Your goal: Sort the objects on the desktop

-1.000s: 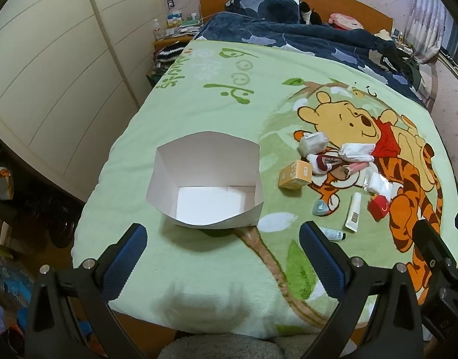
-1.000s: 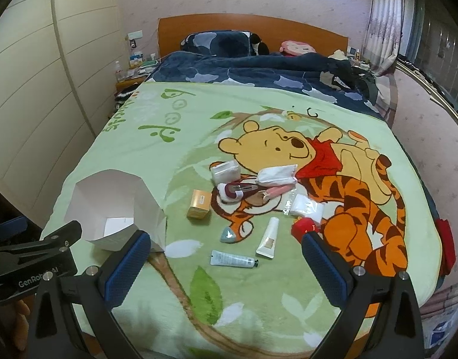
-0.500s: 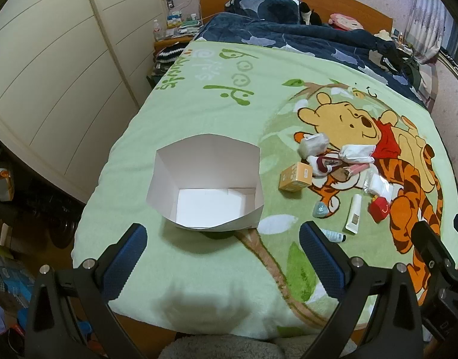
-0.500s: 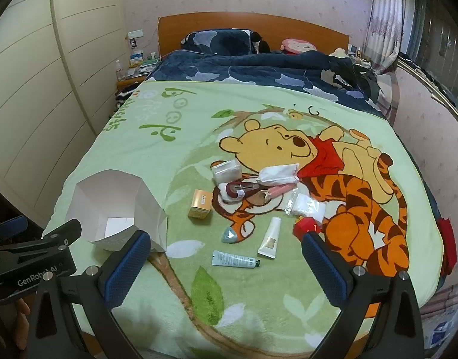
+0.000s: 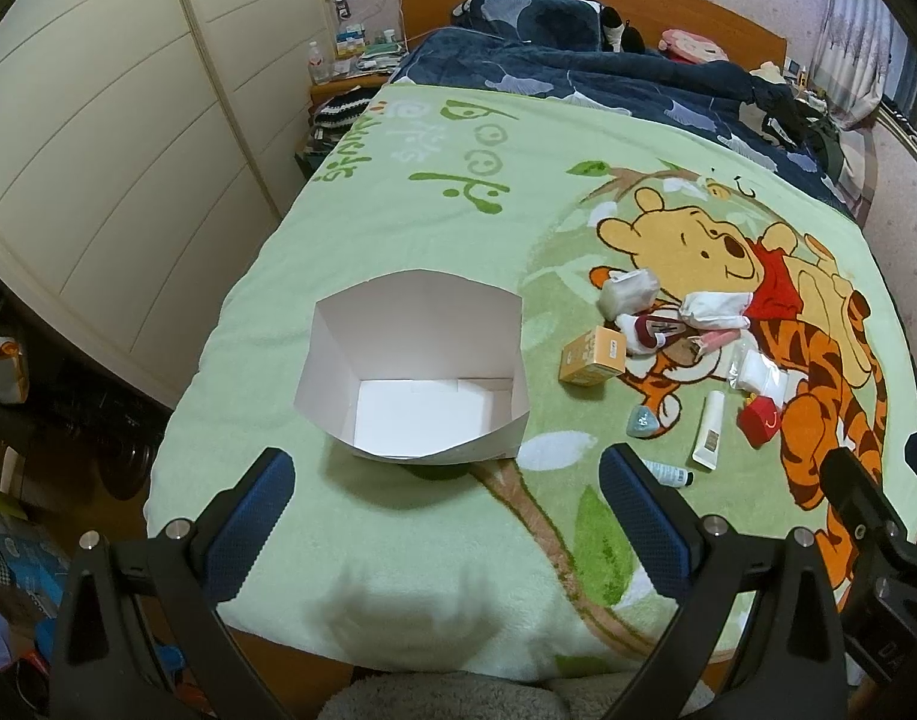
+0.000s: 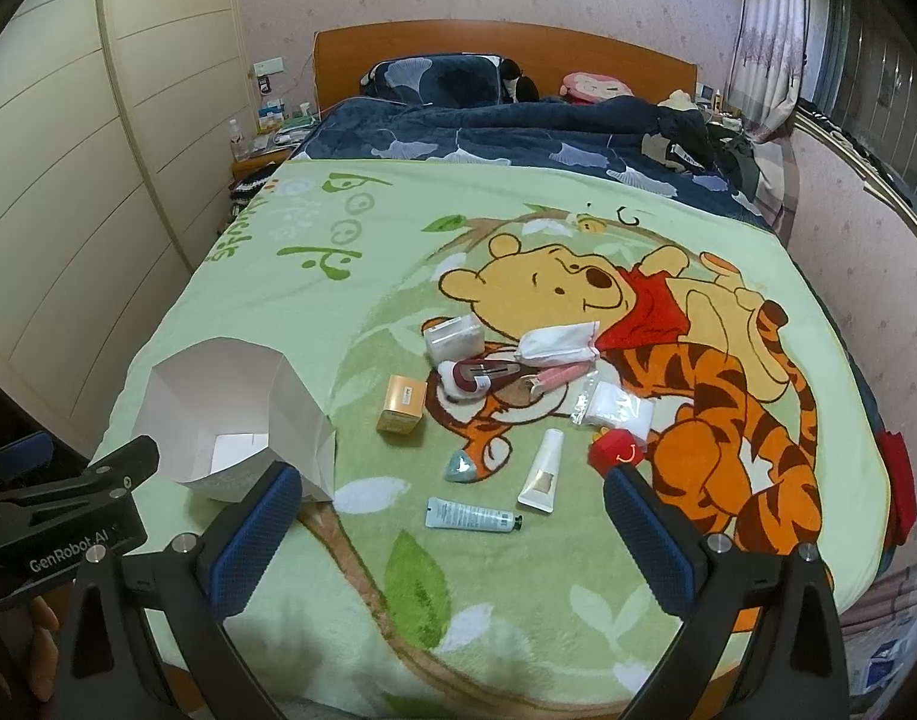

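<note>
An open white paper box (image 5: 416, 372) (image 6: 236, 414) stands empty on the green cartoon blanket (image 5: 398, 252). Right of it lies a scatter of small items: an orange carton (image 5: 593, 355) (image 6: 403, 404), a white tube (image 6: 542, 468) (image 5: 711, 429), a green-white tube (image 6: 470, 514), a grey-blue wedge (image 6: 460, 468), a red box (image 6: 617, 451) (image 5: 761, 421), a white pouch (image 6: 557, 341), a clear bag (image 6: 614, 405) and a clear case (image 6: 453, 336). My left gripper (image 5: 443, 501) hovers open near the box's front. My right gripper (image 6: 452, 519) is open above the green-white tube, holding nothing.
A dark blue quilt (image 6: 518, 132) and pillows cover the bed's far end by the wooden headboard (image 6: 506, 45). Wardrobe doors (image 5: 98, 120) stand on the left, a cluttered nightstand (image 5: 350, 69) in the corner. The left gripper's body (image 6: 50, 534) shows at the right view's lower left.
Both views have shifted only slightly; the objects sit a touch lower in the frame. Nothing on the blanket has moved and both grippers stay open.
</note>
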Tool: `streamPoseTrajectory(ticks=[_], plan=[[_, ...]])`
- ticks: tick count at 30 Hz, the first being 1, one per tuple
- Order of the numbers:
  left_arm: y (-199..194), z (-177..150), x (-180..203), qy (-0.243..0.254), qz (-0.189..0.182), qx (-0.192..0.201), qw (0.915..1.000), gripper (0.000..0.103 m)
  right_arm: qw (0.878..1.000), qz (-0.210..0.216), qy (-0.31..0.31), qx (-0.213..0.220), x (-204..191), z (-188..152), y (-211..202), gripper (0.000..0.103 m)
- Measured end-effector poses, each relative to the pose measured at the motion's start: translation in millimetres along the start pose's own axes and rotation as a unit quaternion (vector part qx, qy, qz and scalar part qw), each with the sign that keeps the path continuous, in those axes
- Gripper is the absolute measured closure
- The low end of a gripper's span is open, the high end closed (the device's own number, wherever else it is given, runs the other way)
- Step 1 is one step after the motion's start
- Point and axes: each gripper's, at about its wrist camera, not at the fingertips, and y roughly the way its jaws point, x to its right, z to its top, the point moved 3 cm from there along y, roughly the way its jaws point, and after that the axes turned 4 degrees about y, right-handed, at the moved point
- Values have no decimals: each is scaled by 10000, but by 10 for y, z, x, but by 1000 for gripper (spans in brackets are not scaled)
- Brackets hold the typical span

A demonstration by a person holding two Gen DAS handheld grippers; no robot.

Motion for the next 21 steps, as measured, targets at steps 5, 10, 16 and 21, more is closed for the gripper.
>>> streamPoseTrajectory(ticks=[5, 10, 16, 21], plan=[[-6, -3, 2, 15, -4, 9, 10000, 1, 10000, 0, 21, 4, 8, -12, -6, 0], [-6, -3, 15, 38, -16, 9, 10000, 1, 10000, -11, 55, -5, 25, -24, -4, 0], [-11, 3, 53, 92, -40, 14, 9999, 1, 9999, -31, 118, -12, 68, -30, -5, 0], [-6, 12, 81, 135, -60, 10, 9999, 1, 9998, -44, 174, -23, 100, -29, -2, 0]])
